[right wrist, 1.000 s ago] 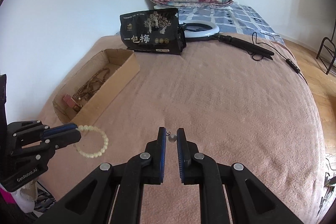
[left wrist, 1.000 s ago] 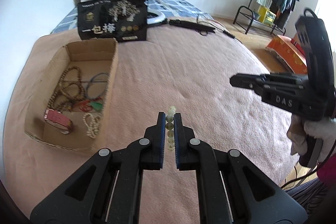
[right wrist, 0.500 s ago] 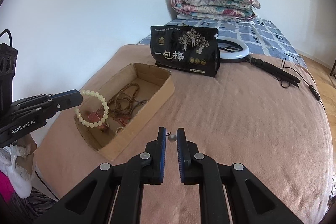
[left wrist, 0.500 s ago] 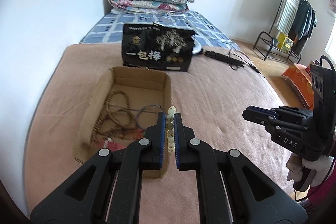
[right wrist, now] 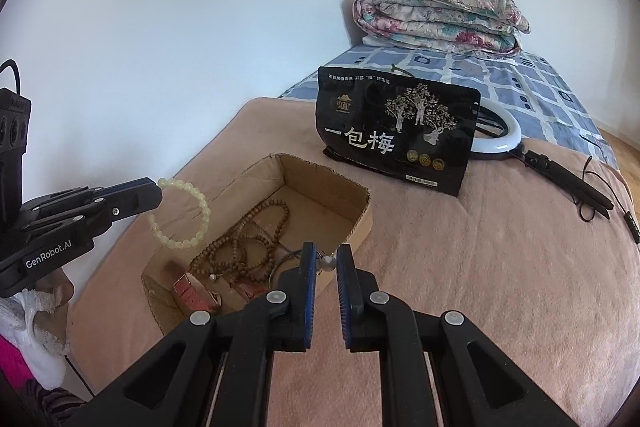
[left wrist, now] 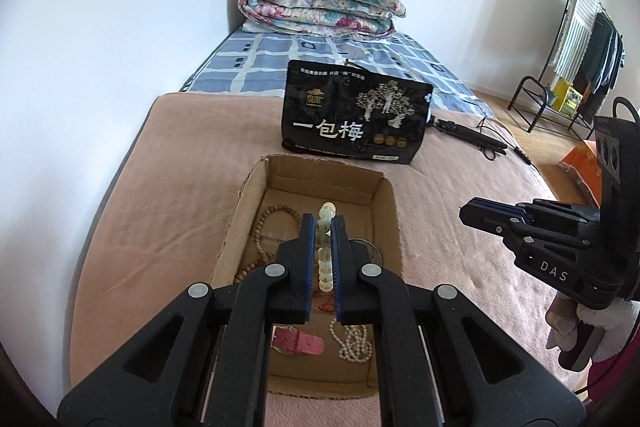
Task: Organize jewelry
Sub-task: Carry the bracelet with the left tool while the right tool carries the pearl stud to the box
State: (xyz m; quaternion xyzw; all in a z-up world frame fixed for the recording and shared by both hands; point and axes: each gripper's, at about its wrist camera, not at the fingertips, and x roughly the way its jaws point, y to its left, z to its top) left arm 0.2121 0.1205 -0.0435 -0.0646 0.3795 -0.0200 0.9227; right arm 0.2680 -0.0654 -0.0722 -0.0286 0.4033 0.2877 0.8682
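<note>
Overhead, left gripper [left wrist: 323, 227] fingers clamped on pale bracelet [left wrist: 325, 247] above cardboard box [left wrist: 248, 227].

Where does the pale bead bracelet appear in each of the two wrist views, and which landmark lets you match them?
Left wrist view: the pale bead bracelet stands edge-on at centre, pinched in the left hand-held gripper over the cardboard box.
Right wrist view: it hangs as an open loop at left, above the box's near end.
Shared landmark: the black snack bag behind the box.
</note>
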